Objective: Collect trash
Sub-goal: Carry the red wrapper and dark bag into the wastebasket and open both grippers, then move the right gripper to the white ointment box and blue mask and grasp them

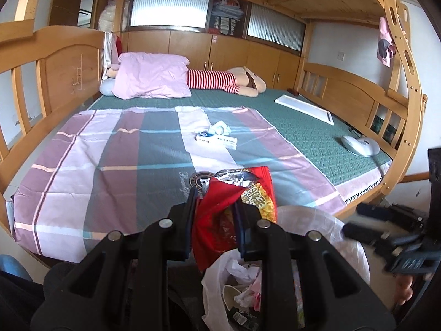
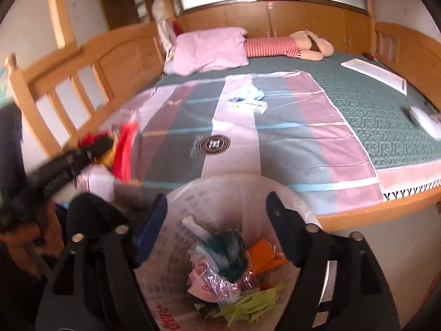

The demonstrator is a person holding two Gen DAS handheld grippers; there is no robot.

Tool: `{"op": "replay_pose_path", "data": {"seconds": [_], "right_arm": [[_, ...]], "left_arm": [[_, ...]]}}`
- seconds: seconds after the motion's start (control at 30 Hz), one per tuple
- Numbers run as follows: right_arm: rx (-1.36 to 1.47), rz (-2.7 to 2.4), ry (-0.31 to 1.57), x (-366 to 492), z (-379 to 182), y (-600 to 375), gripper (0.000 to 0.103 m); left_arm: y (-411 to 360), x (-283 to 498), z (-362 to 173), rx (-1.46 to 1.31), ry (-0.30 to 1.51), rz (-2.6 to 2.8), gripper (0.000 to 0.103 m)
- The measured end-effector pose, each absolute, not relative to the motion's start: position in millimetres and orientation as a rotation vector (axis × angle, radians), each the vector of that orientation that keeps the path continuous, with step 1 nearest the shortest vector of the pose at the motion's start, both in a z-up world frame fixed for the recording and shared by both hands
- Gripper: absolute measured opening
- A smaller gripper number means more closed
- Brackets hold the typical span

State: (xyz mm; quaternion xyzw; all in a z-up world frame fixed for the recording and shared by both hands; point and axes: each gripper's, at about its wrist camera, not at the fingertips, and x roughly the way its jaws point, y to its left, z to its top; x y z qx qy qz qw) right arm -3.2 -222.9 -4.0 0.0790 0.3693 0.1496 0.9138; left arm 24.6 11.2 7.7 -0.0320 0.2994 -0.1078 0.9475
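Left gripper point(image 1: 215, 207) — jaws closed on a red snack wrapper point(image 1: 234, 201), which was crumpled between the pads and showed a silver lining at its torn top. The wrapper was held above the near edge of the bed point(image 1: 303, 132), just beside the bin point(image 1: 325, 220) that stood on the floor against the bed's front rail. In the right wrist view the same gripper point(image 2: 91, 151) and wrapper point(image 2: 124, 154) appeared blurred at left, over the striped sheet point(image 2: 275, 138).

Right gripper point(image 2: 216, 226) — jaws open with nothing between the pads, poised directly over the mouth of the bin point(image 2: 193, 193). The bin was lined with a clear plastic bag and already held mixed trash: crumpled white paper point(image 2: 193, 226), a dark green piece point(image 2: 231, 245), an orange scrap point(image 2: 261, 253), pink and clear wrappers point(image 2: 209, 278), and a yellow-green piece point(image 2: 253, 303).

Remaining on the sheet, well apart from both grippers: a small white box point(image 1: 217, 140) with blue print, and touching it on the far side a crumpled tissue point(image 1: 220, 128). A round printed emblem point(image 2: 215, 144) marked the sheet nearer the bin.

Background — a pink pillow point(image 1: 151, 75) and a striped plush toy point(image 1: 220, 80) at the far side of the bed, a white panel point(image 1: 303, 107) and a white device point(image 1: 359, 144) on the green mat at right
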Motion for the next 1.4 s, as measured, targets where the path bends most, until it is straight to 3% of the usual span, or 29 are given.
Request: {"op": "replay_pose_path", "data": {"seconds": [0.23, 0.43, 0.5, 0.57, 0.7, 1.4], "right_arm": [[0.334, 0.206, 0.63, -12, 20, -266, 0.081], [0.363, 0.186, 0.624, -12, 21, -276, 0.082], [0.359, 0.189, 0.631, -12, 18, -274, 0.082], [0.355, 0.194, 0.635, -10, 16, -273, 0.082], [0.353, 0.196, 0.63, -9, 17, -273, 0.083], [0.337, 0.217, 0.668, 14, 16, -262, 0.084]], "left_arm": [[-16, 24, -16, -0.026, 0.695, -0.342, 0.025], [-63, 8, -44, 0.098, 0.764, -0.517, 0.028], [-69, 4, -44, 0.123, 0.751, -0.531, 0.054], [-68, 0, -41, 0.13, 0.722, -0.522, 0.069], [-61, 2, -37, 0.088, 0.699, -0.495, 0.084], [-12, 21, -37, -0.112, 0.716, -0.276, 0.093]]}}
